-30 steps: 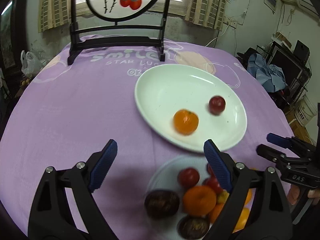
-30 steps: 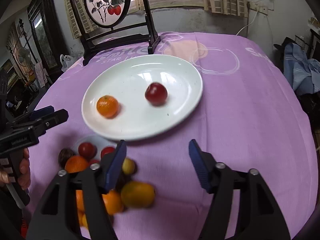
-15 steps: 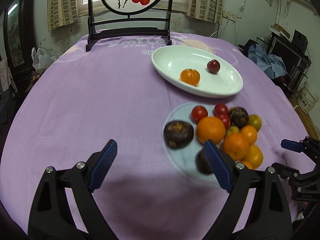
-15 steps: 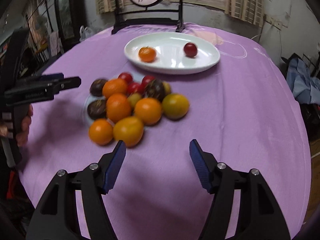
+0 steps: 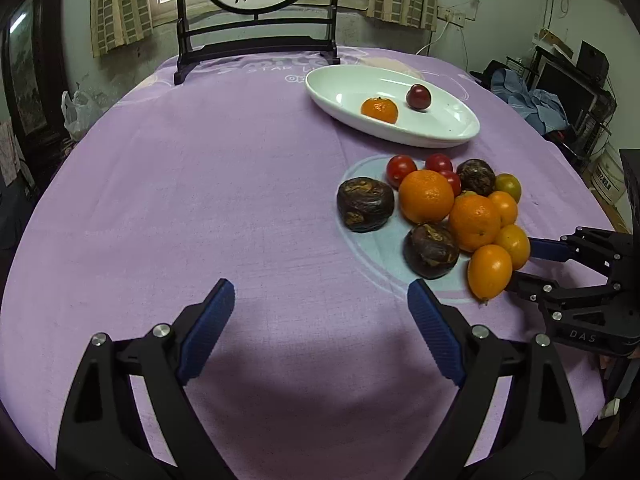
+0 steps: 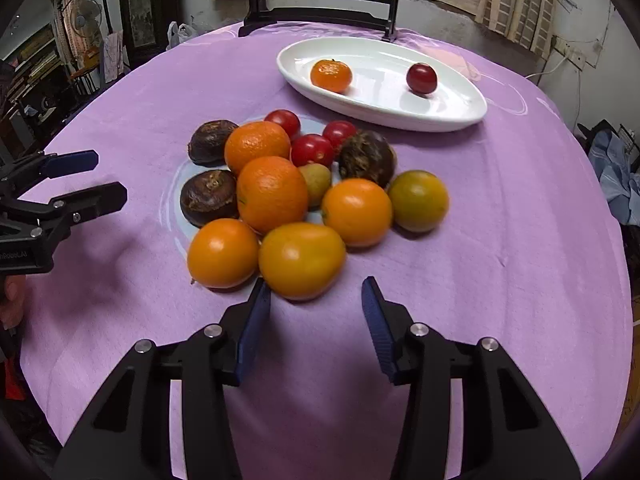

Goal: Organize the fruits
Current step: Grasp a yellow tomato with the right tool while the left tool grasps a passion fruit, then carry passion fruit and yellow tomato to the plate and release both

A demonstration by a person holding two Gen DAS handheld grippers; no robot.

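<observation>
A white oval plate [image 6: 452,114] sits on the purple cloth [image 5: 200,184], at about 12 o'clock from the fruit pile. In it are two things, well apart: a small orange [image 6: 331,75] and a dark red round fruit [image 6: 421,78].

The fruit pile [image 6: 292,196] lies on the cloth just next to the plate, at its 6 o'clock side. It has big oranges, smooth yellow-orange fruits, three small red tomatoes, three dark brown wrinkly fruits and one greenish fruit, all bunched up and touching.

The right gripper [image 6: 316,320] is empty, its fingers spread wide, and one yellow-orange fruit [image 6: 301,260] sits just in front of them. The left gripper [image 5: 320,328] is empty too, fingers spread, over bare cloth, with the pile at its 2 o'clock.

Only the left view shows the whole round picture stand [image 5: 256,20] with painted red fruit. Only the right view shows the little pale fruit [image 6: 317,179] hidden in the middle of the pile.
</observation>
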